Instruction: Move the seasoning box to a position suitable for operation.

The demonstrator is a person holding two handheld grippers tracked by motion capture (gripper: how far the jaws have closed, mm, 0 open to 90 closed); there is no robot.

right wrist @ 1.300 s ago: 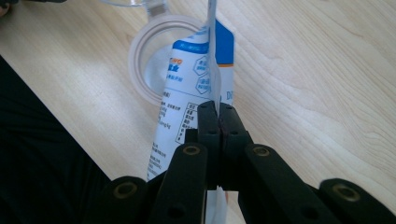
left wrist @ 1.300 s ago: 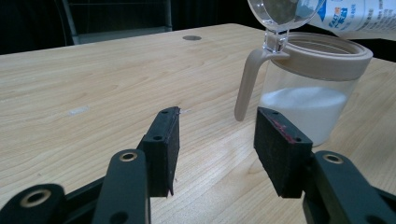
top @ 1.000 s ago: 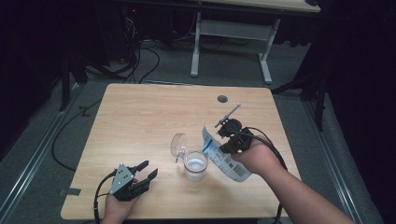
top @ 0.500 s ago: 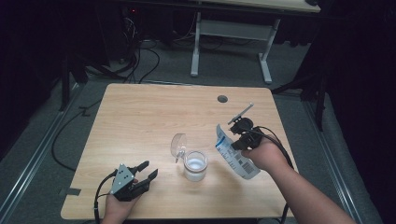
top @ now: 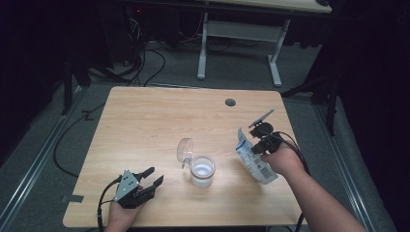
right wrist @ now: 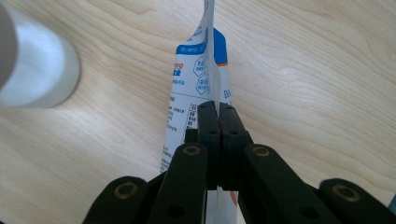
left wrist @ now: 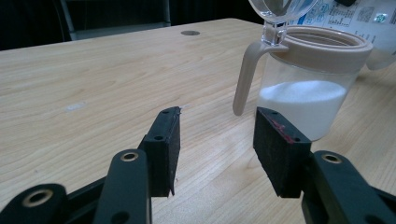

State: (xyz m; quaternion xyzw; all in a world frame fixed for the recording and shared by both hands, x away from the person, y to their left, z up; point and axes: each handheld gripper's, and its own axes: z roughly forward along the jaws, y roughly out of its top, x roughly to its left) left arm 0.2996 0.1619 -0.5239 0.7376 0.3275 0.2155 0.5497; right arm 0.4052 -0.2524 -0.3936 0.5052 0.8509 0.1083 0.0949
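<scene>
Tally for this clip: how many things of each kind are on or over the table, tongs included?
Tongs: 2, the left tongs open and empty, the right tongs shut on the pouch
Jar with white powder, lid flipped open: 1
Printed white and blue pouch: 1
Total: 4

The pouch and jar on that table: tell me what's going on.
A person holds a gripper in each hand. The right gripper is shut on a white-and-blue printed pouch, held beside the jar, whose lid is flipped open and which is part full of white powder. The left gripper rests open, empty, on the wooden table.
</scene>
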